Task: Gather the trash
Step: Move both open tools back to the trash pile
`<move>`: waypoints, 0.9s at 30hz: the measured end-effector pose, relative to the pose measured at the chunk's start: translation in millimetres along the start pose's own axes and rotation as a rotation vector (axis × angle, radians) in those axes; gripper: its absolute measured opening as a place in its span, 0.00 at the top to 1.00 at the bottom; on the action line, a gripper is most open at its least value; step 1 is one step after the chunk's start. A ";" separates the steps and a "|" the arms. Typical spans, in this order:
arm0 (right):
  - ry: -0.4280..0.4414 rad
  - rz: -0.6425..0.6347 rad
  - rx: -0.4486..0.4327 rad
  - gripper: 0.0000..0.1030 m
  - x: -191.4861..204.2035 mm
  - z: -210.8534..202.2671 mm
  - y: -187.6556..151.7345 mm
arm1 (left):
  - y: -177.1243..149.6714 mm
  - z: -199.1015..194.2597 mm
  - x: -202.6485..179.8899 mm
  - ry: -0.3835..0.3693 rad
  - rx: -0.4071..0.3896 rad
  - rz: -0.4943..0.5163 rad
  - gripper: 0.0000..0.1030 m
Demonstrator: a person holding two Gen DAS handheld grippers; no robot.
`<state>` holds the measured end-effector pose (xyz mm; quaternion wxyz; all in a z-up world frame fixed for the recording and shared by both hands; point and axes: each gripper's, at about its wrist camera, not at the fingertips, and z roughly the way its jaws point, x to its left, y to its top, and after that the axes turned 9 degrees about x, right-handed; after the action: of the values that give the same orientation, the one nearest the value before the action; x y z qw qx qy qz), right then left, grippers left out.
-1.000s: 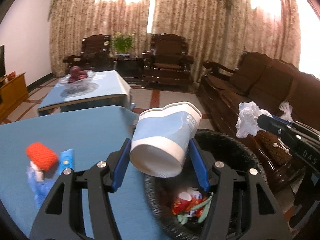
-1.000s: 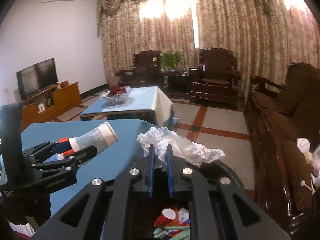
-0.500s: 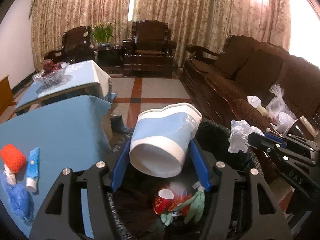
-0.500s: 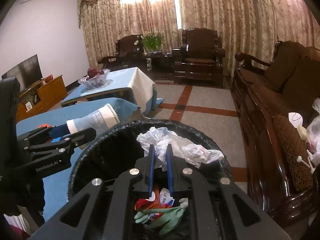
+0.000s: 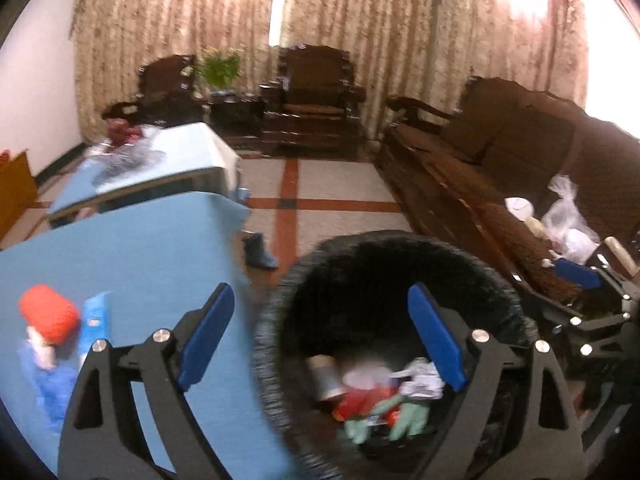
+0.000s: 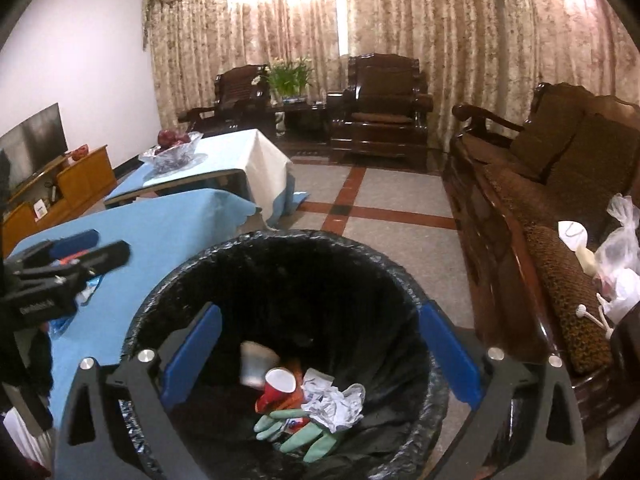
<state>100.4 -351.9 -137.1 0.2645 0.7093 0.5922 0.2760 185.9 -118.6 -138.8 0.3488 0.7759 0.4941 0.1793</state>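
Fingers (image 6: pixel 192 354) of both the right gripper (image 6: pixel 320 356) and left gripper (image 5: pixel 320 336), just opened, stand spread and empty over the bin (image 6: pixel 208 256) holding the dropped cup (image 6: pixel 256 364) and tissue (image 6: pixel 332 400); a low retreat might snag the liner.

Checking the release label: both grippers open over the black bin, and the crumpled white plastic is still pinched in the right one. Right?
Not quite. The right gripper holds nothing: its jaws have just opened, and the crumpled white plastic lies inside the black bin beside the red cup, as the right wrist view shows. The left gripper is open over the bin too.
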 end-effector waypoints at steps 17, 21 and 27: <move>0.256 -0.160 -0.067 0.06 153.8 8.6 20.2 | -69.9 -102.4 163.4 0.372 -0.040 -0.241 0.14; 0.302 -0.194 -0.067 0.06 189.6 18.2 20.8 | -87.1 -113.8 187.6 0.412 -0.029 -0.274 0.14; 0.328 -0.224 -0.058 0.06 231.9 39.0 18.7 | -108.7 -113.2 214.2 0.428 0.011 -0.326 0.14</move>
<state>174.8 -128.1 -133.4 0.2138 0.5766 0.6945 0.3734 141.5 142.8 -152.7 0.2565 0.6324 0.6759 0.2782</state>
